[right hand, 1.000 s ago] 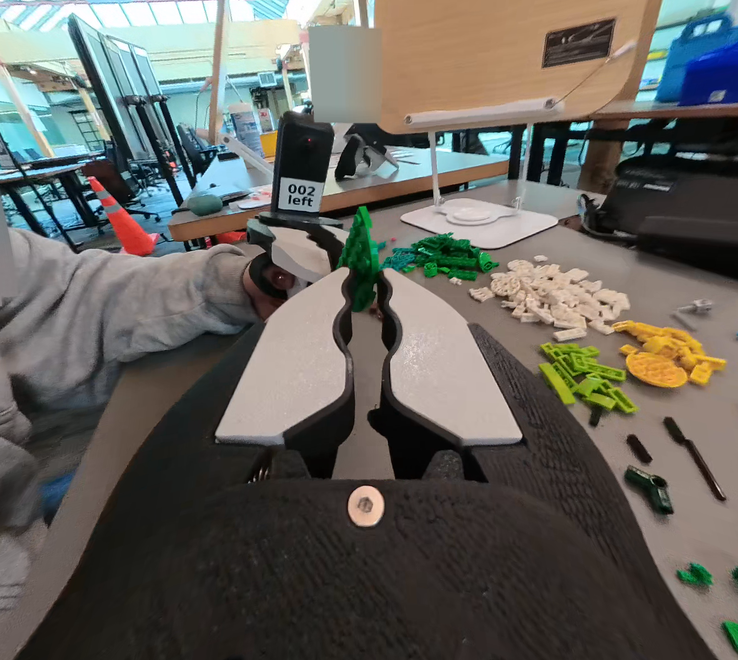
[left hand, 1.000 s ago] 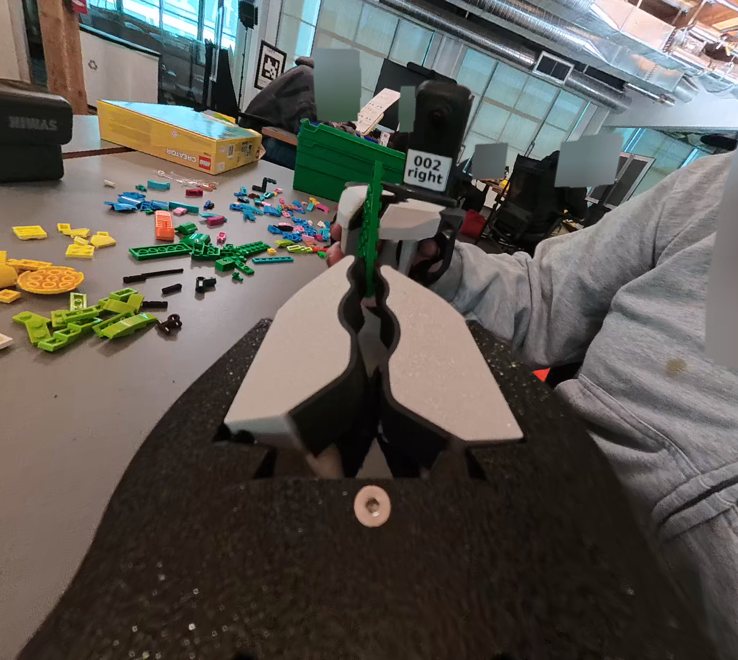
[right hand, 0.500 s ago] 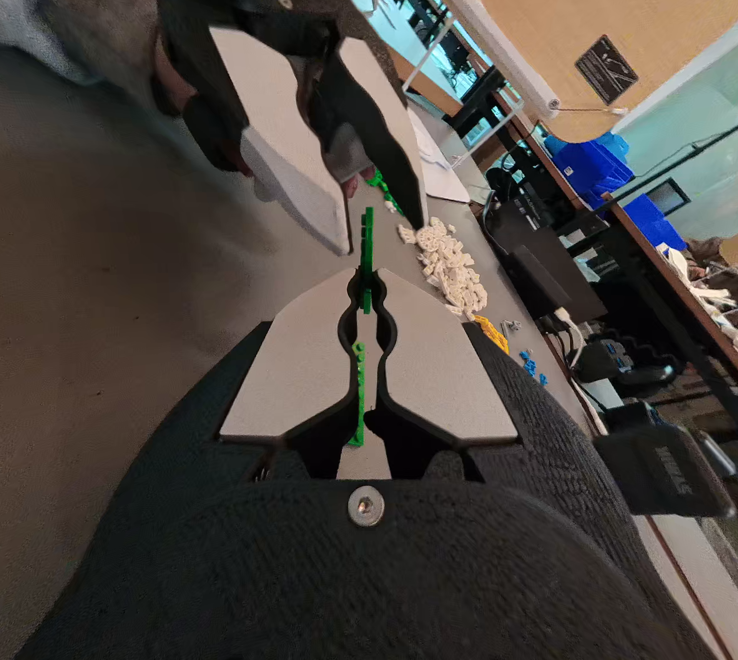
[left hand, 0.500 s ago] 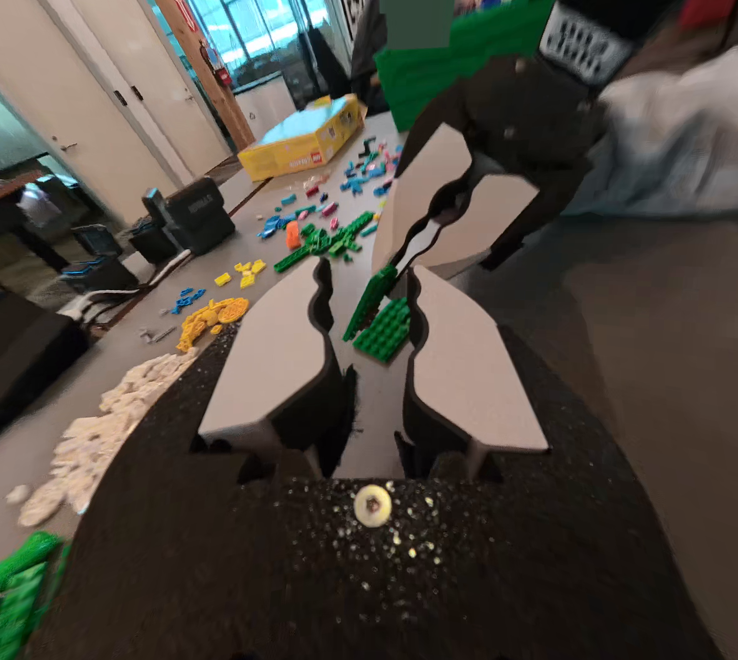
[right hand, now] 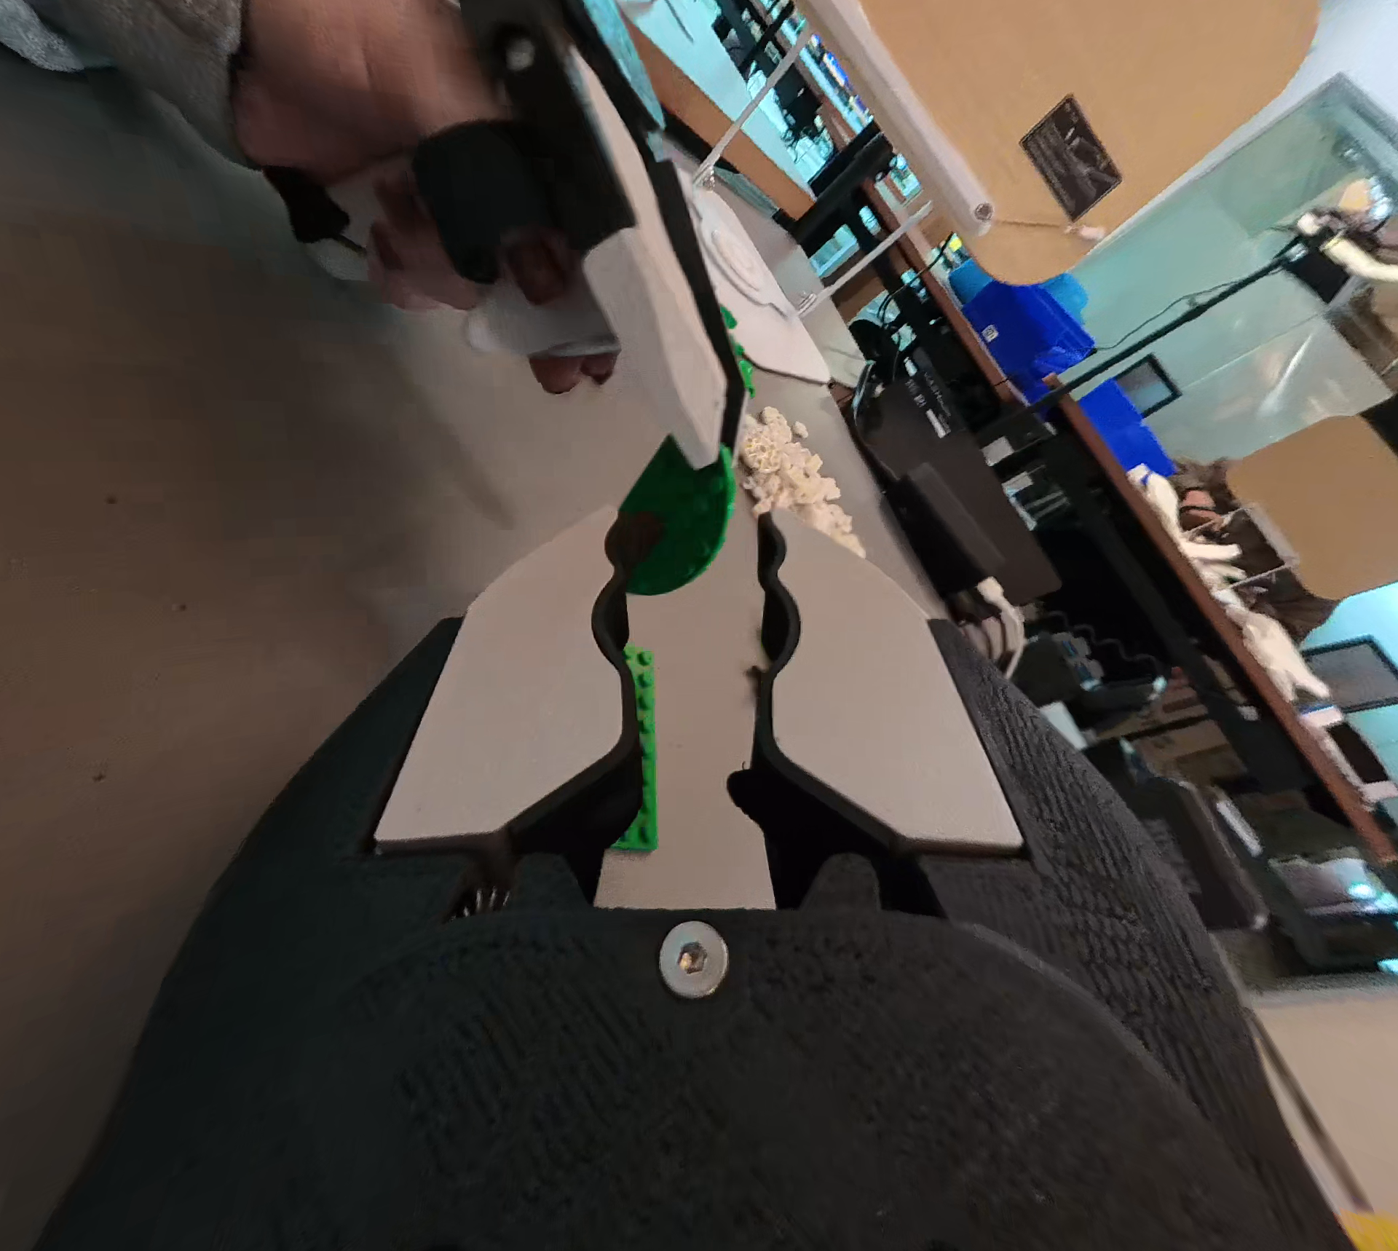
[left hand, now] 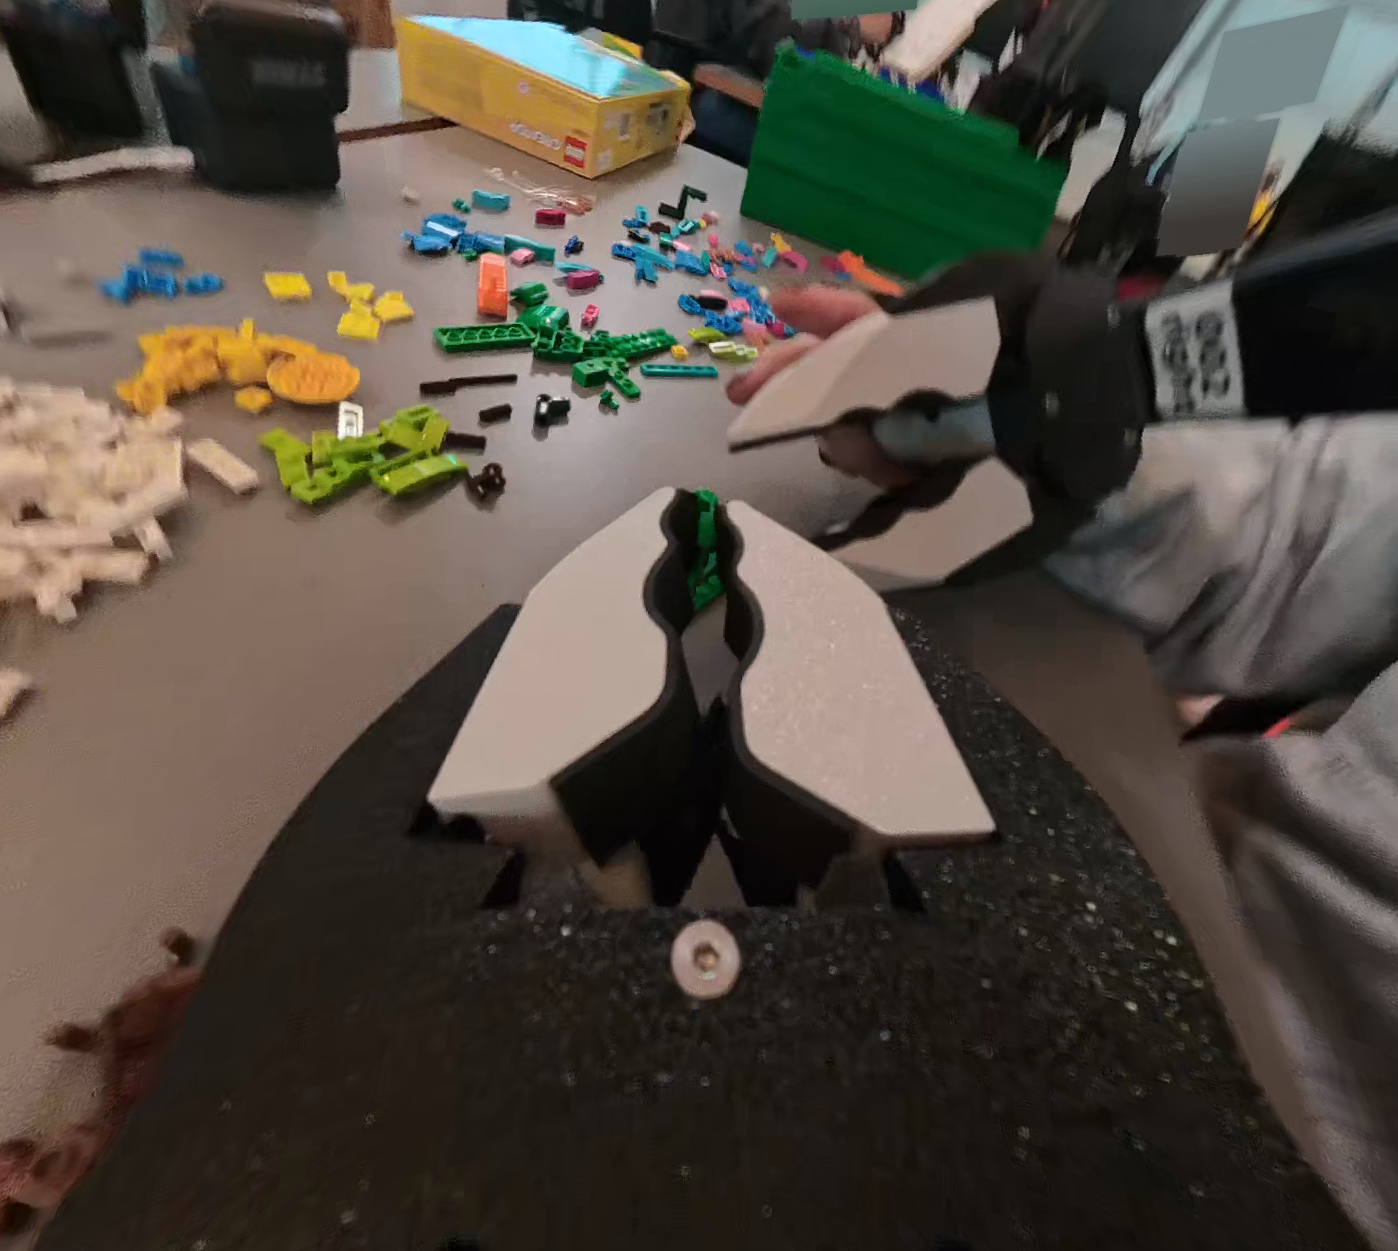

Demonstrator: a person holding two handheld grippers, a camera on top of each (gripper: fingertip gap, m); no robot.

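Observation:
My left gripper (left hand: 700,503) is shut on a dark green studded plate (left hand: 705,549), pinched edge-on between its fingertips above the grey table (left hand: 302,647). In the right wrist view the left gripper (right hand: 707,450) comes in from the top and grips the rim of this rounded green plate (right hand: 673,541). My right gripper (right hand: 687,520) is open, with its fingers on either side of the plate's lower part and not pressing it. A bright green strip plate (right hand: 641,746) shows in the gap beside its left finger. The right gripper (left hand: 779,481) also shows in the left wrist view, to the right.
Sorted piles of bricks lie on the table: white (left hand: 68,481), yellow (left hand: 227,360), lime (left hand: 363,450), dark green (left hand: 560,337), blue and pink (left hand: 681,261). A yellow box (left hand: 545,87), a green bin (left hand: 893,178) and a black case (left hand: 265,95) stand behind. Both grippers' tips are close together, under 4 cm apart. The black case (left hand: 265,95) is about equally far from each gripper, around 35 cm.
My left gripper opened and then shut again on the green plate. My right gripper, which was shut on that plate half a second ago, has opened and let it go. Both views have swung.

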